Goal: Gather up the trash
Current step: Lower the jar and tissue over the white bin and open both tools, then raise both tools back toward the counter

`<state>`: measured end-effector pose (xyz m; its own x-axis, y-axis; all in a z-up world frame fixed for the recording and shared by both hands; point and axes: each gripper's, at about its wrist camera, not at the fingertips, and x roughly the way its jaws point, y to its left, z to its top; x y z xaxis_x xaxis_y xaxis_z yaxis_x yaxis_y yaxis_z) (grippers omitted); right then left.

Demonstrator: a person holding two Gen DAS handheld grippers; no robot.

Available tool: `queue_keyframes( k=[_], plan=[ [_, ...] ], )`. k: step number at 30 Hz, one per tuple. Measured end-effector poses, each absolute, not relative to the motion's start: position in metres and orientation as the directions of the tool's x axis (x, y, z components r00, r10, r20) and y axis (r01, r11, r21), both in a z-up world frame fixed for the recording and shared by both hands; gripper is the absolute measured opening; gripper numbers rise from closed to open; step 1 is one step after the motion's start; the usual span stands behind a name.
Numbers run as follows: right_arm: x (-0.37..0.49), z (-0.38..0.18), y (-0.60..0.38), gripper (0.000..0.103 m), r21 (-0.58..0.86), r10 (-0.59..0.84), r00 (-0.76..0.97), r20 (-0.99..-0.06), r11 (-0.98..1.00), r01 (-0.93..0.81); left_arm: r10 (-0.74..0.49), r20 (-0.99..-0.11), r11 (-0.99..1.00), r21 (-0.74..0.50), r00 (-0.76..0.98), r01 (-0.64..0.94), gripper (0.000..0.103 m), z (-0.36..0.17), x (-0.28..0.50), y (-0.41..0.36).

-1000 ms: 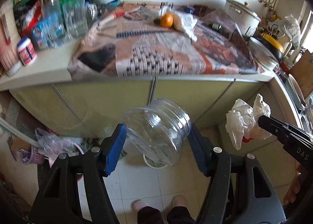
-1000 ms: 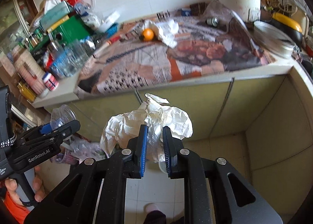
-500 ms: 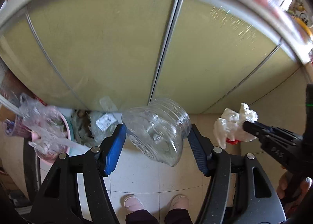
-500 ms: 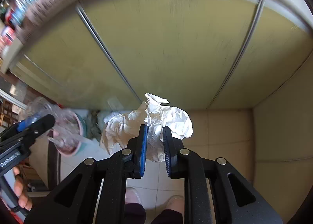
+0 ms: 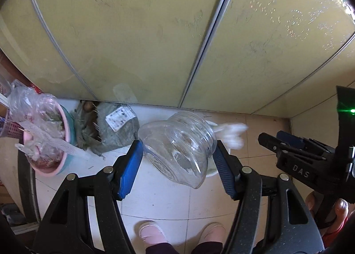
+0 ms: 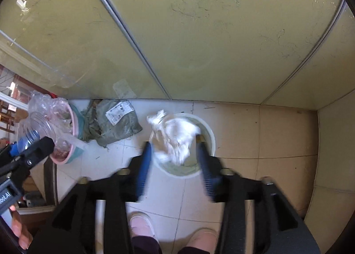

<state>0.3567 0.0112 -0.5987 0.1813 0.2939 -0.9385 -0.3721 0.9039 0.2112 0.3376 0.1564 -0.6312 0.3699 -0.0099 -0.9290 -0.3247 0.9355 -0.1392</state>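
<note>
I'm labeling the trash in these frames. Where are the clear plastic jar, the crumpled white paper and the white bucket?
clear plastic jar (image 5: 177, 149), left wrist view, ribbed side wall.
crumpled white paper (image 6: 177, 138), right wrist view, middle of the wad.
white bucket (image 6: 212, 136), right wrist view, right rim.

— Back wall? 
— Olive-green cabinet doors (image 5: 124, 32), glossy, scuffed, split by thin metal strips (image 5: 208, 39). Bright specks of light reflecting on upper right panel (image 5: 288, 10).
— Floor?
— Tiled floor (image 6: 277, 134): white tiles on left, beige on right, dark grout lines, small marks and grit. Side cabinet panel (image 6: 335, 143) meeting the doors in right corner.
— Clutter at cabinet foot?
— Pink basin (image 6: 66, 143) stuffed with clear plastic, just beside a grey-green crumpled sack (image 6: 111, 125) with white label. Brown wooden edge (image 5: 4, 70) at far left.
— Lighting?
— Daylight, fairly even, soft glare on doors.
— Anything else?
— Pink slippers (image 5: 153, 231) at bottom edge.
</note>
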Motion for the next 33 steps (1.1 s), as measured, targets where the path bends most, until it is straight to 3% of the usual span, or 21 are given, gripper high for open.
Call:
queue_keyframes(
  k=[10,14,20,26,33],
  plan=[
    [0.368,-0.573,-0.044,0.049,0.205,0.276,0.236,-0.932,0.936,-0.286,-0.085,-0.932,0.962,-0.169,0.353,-0.213,0.064,-0.653,0.365,0.115],
    [0.369,-0.563,-0.055,0.049,0.206,0.271,0.259,-0.927,0.946,-0.252,-0.075,-0.944,0.974,-0.139,0.32,-0.18,0.077,-0.658,0.375,0.1],
    [0.364,-0.541,-0.056,0.049,0.211,0.283,0.282,-0.917,0.943,-0.258,-0.087,-0.947,0.976,-0.143,0.31,-0.164,0.077,-0.647,0.374,0.093],
    [0.36,-0.499,-0.047,0.049,0.213,0.299,0.305,-0.905,0.935,-0.283,-0.068,-0.934,0.976,-0.134,0.35,-0.169,0.077,-0.591,0.366,0.095],
    [0.35,-0.392,-0.049,0.049,0.213,0.326,0.382,-0.865,0.927,-0.308,-0.035,-0.89,0.98,-0.119,0.455,-0.157,0.077,-0.47,0.358,0.106]
  ],
)
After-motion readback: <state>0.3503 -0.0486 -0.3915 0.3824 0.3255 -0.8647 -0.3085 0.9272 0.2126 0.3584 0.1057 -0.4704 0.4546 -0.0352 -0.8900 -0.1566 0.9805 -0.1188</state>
